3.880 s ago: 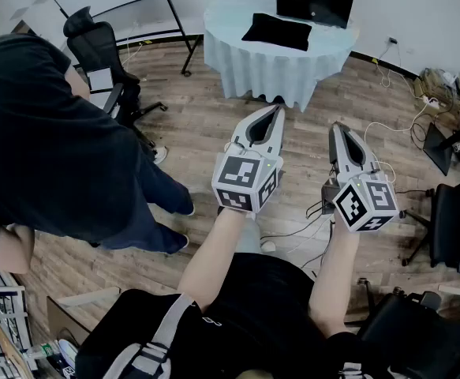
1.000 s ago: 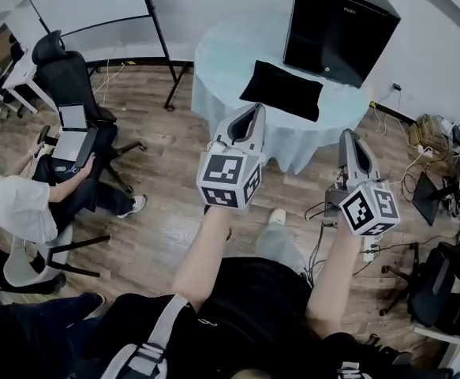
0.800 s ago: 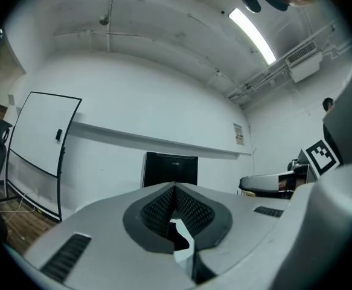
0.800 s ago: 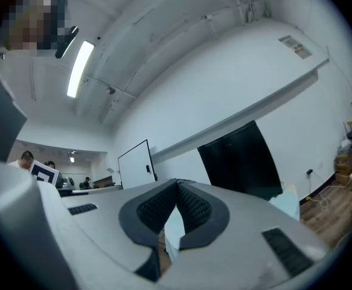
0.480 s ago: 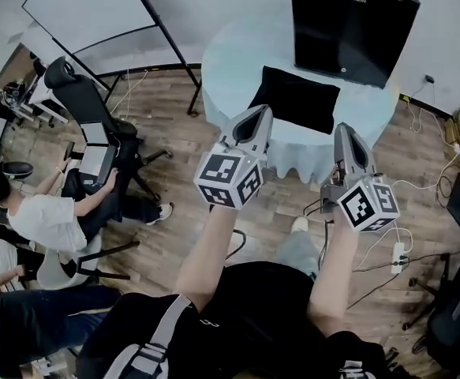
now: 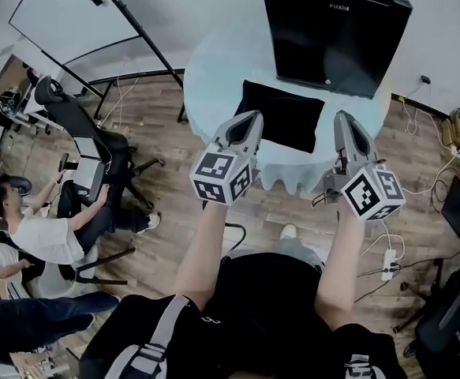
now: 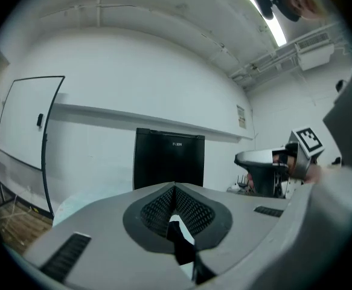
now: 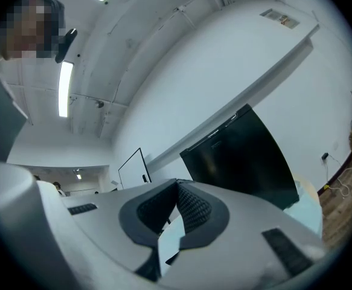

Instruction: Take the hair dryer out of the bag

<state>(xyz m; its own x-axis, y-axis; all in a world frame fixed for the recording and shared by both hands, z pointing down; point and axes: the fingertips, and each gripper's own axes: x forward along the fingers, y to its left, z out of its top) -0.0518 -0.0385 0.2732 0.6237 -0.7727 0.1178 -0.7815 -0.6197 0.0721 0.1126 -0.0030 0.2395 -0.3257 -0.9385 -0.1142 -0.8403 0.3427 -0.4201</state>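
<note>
The hair dryer itself is not visible – presumably it sits inside the black bag [image 6: 281, 117], which lies flat on the counter [image 6: 214, 61] toward its near edge, in front of a black box [image 6: 336, 30]. The left tool [image 6: 252, 119] and right tool [image 6: 344, 118] are both clenched on nothing, 1 at each side of the bag's near edge. The risk – tugging the limp bag with only 1 tool would likely drag it off the near edge

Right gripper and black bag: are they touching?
Apart. The head view shows a strip of tablecloth between the right gripper and the bag.
</note>
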